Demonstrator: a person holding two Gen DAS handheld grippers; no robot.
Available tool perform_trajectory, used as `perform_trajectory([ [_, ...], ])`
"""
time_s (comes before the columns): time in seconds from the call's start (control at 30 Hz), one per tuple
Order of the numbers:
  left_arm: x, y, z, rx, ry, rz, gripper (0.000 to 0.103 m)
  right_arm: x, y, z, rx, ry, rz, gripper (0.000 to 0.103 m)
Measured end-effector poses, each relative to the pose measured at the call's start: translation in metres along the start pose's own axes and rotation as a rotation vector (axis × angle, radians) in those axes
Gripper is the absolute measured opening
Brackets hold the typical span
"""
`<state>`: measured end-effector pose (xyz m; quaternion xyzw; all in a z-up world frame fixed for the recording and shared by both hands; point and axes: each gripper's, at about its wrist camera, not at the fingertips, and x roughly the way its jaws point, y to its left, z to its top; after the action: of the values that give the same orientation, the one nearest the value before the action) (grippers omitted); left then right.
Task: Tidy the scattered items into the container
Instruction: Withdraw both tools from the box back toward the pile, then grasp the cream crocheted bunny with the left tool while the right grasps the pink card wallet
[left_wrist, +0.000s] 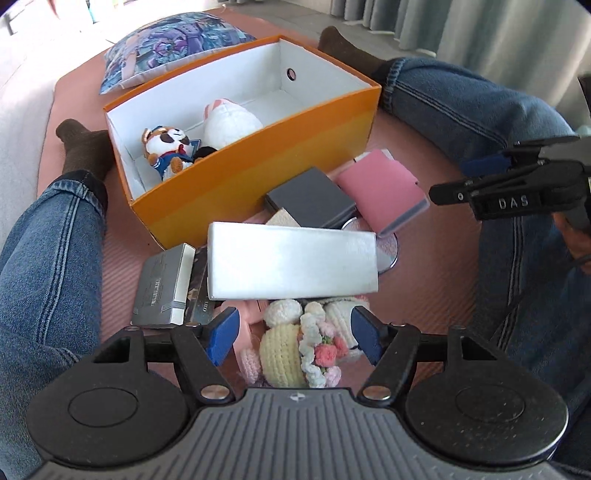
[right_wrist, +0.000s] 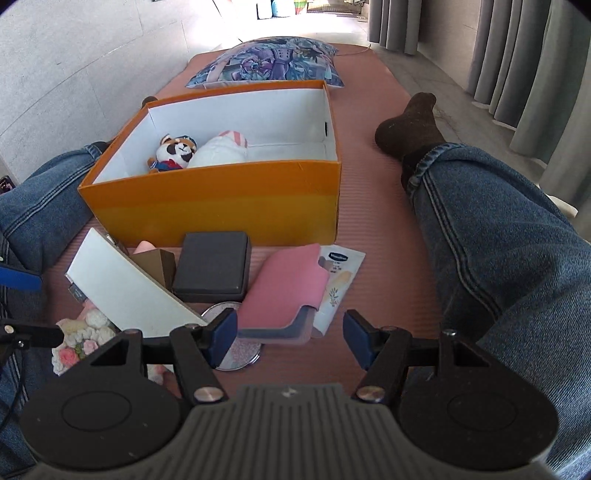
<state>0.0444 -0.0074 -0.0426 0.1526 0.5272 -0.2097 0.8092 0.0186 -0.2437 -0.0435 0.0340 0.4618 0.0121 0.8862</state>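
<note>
Claws first: we see the left claw (left_wrist: 293, 338) with jaws apart, nothing clamped, its blue pads (left_wrist: 221, 339) flanking a crocheted doll (left_wrist: 291, 347) that sits just below and between them; we cannot tell if the pads touch it. The right claw (right_wrist: 288, 338) also has jaws apart and holds nothing; it hangs over the pink mat (right_wrist: 388, 295), its left pad over a round glittery mirror (right_wrist: 236, 347).

Just beyond the left claw we note a white flat box (left_wrist: 291, 260) lying across the pile, with a silver box (left_wrist: 162, 288) to its left, touching it or nearly so. Just ahead of the right claw we see a pink case (right_wrist: 284, 291) partly over a white sachet (right_wrist: 340, 280), and left of these a dark grey box (right_wrist: 212, 264) next to a small brown box (right_wrist: 157, 264). All of these scattered items lie on the mat, outside the container.

Farther out, straight ahead of both claws, we see the orange box (right_wrist: 221, 206) open on the mat, just behind the pile. Inside it, toward its left end, sit a raccoon plush (right_wrist: 173, 153) and a white plush (right_wrist: 218, 153), side by side and touching. Person's legs in jeans (right_wrist: 498, 258) lie either side of the box, dark socks (right_wrist: 413, 122) on. Beyond the box we note a printed pillow (right_wrist: 269, 62) on the mat.
</note>
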Motion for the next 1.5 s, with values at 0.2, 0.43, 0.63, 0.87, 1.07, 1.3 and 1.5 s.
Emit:
perform_trajectory([
  [0.2,0.025,-0.015,-0.007,0.177,0.090,0.024,0.079,0.010,0.000,0.001,-0.010,0.034,0.005,0.066],
  [0.43,0.047,-0.030,-0.012,0.315,0.144,0.031,0.081,0.014,0.001,0.000,-0.015,0.049,0.006,0.066],
  [0.63,0.069,-0.037,-0.017,0.393,0.214,0.052,0.082,0.018,0.001,0.000,-0.013,0.061,0.005,0.066],
  [0.87,0.083,-0.039,-0.017,0.394,0.258,0.070,0.082,0.027,0.000,0.001,0.000,0.102,-0.001,0.066],
  [1.07,0.075,-0.025,-0.018,0.295,0.228,0.017,0.072,0.031,-0.002,0.002,0.018,0.132,0.009,0.059],
  [1.3,0.049,0.002,-0.019,0.077,0.145,-0.100,0.067,0.033,-0.009,0.003,0.078,0.145,0.040,0.058],
  [1.5,0.018,0.022,-0.024,-0.100,0.060,-0.206,0.067,0.034,-0.013,0.008,0.133,0.144,0.067,0.058],
])
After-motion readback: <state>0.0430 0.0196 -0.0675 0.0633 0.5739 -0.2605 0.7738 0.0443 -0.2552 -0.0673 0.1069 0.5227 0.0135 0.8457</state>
